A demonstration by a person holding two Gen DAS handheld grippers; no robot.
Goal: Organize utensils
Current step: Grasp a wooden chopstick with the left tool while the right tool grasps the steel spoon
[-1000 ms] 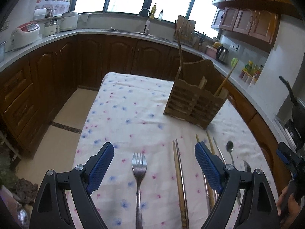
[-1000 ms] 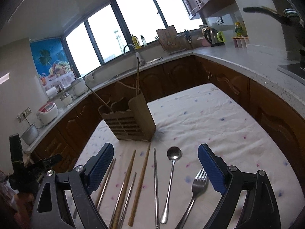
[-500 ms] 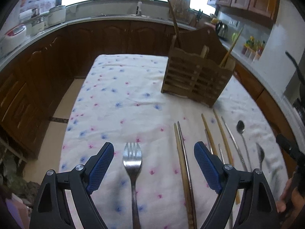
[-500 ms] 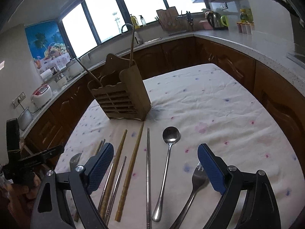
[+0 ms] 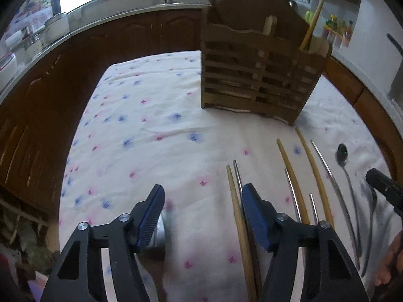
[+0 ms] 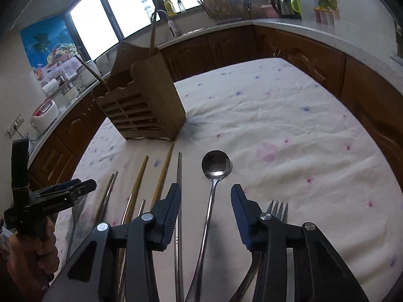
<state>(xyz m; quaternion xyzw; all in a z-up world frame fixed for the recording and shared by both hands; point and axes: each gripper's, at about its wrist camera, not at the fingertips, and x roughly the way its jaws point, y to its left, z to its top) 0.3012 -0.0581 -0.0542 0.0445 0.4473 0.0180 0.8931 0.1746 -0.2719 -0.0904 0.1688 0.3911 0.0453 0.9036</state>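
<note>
A wooden slatted utensil holder (image 5: 259, 80) stands on the flowered tablecloth (image 5: 156, 125), with a few sticks in it; it also shows in the right wrist view (image 6: 143, 105). My left gripper (image 5: 202, 201) is open and low over the cloth, a fork (image 5: 158, 236) blurred beside its left finger. Wooden and metal chopsticks (image 5: 297, 183) lie in a row to its right. My right gripper (image 6: 206, 198) is open astride the handle of a metal spoon (image 6: 216, 167). A second fork (image 6: 277, 210) lies under its right finger.
Dark wooden cabinets and a counter (image 6: 302, 27) with a sink, kettle and jars curve round the table. A rice cooker (image 6: 44, 112) stands at left. The table's left edge (image 5: 75, 136) drops to the floor. The left gripper shows at left in the right wrist view (image 6: 60, 193).
Both grippers have dropped towards the cloth and forwards, and their jaws have narrowed. The fork now lies beside the left finger; the spoon's handle lies between the right fingers.
</note>
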